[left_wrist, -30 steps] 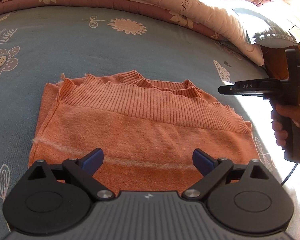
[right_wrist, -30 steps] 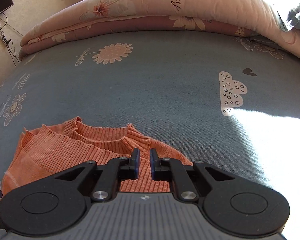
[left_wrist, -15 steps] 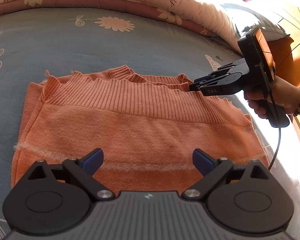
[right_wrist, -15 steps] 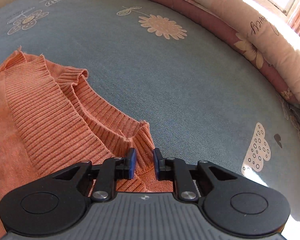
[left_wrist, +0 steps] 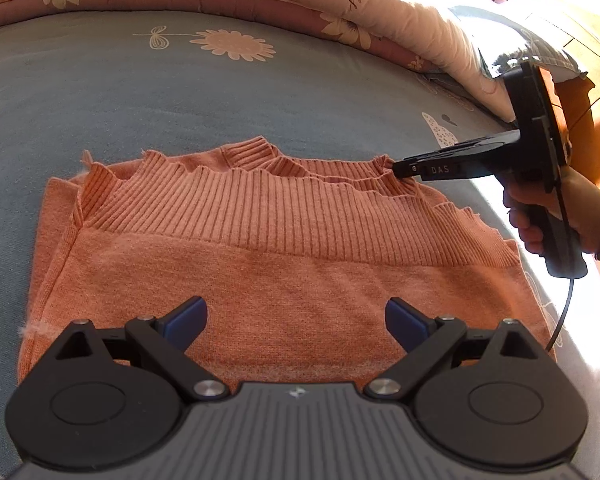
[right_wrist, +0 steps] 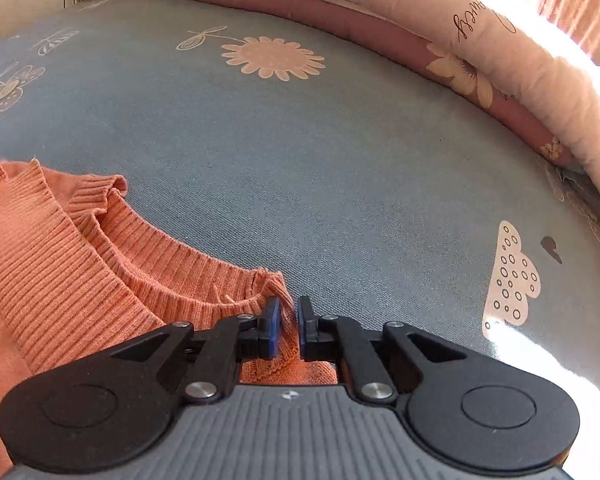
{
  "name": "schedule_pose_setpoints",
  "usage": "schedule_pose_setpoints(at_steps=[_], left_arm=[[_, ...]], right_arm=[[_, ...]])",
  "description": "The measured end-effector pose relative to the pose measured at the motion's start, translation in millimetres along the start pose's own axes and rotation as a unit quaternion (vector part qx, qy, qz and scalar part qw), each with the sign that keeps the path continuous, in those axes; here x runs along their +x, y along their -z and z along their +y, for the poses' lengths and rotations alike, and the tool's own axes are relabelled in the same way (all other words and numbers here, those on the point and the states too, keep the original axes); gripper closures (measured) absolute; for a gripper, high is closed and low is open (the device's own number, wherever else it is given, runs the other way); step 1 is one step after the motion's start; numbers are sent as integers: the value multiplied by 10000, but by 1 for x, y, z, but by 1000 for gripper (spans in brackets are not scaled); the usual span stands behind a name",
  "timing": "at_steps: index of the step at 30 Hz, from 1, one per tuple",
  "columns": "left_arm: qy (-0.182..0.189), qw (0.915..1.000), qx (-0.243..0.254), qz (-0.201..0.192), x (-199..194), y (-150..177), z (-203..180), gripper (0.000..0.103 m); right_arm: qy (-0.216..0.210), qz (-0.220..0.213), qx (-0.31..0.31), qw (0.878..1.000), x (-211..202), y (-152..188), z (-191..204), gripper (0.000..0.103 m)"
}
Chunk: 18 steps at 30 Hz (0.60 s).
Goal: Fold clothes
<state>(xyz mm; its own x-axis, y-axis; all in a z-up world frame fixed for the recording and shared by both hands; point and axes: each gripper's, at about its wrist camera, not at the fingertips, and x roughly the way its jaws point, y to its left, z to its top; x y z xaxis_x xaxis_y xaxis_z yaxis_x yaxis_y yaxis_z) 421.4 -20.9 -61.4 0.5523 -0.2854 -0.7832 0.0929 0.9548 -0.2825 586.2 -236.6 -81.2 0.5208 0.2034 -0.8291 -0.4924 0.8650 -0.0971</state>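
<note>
Here, the orange knitted sweater (left_wrist: 284,248) lies folded flat on the blue-grey bed sheet with printed flowers (left_wrist: 204,92), its wide ribbed band running across the far half and the ribbed collar at the far edge. Your left tongs (left_wrist: 296,316) hang over the near part of the sweater, their blue pads spread wide apart with nothing pinched between them; the knit lies flat beneath. Your right tongs (right_wrist: 288,322) sit at the far right corner of the sweater, by the collar. Their jaws are closing, with only a narrow gap left, and a ridge of the ribbed orange edge stands up between the blue pads. From the left wrist view, your right hand (left_wrist: 556,216) grips the black handle on the right, a black cable trailing down from it, and the tong tips touch the collar's right end. A pink quilt with flower print (right_wrist: 480,52) lies rolled along the far side of the bed.
</note>
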Motion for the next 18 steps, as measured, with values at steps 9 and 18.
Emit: schedule_pose_setpoints(at_steps=[9, 18], left_arm=[[209, 9997, 136, -22, 7, -14, 0, 8], [851, 9946, 467, -368, 45, -84, 6, 8]], right_arm=[[-267, -3, 274, 9993, -15, 12, 5, 87], [-308, 35, 837, 9960, 8, 13, -7, 86]])
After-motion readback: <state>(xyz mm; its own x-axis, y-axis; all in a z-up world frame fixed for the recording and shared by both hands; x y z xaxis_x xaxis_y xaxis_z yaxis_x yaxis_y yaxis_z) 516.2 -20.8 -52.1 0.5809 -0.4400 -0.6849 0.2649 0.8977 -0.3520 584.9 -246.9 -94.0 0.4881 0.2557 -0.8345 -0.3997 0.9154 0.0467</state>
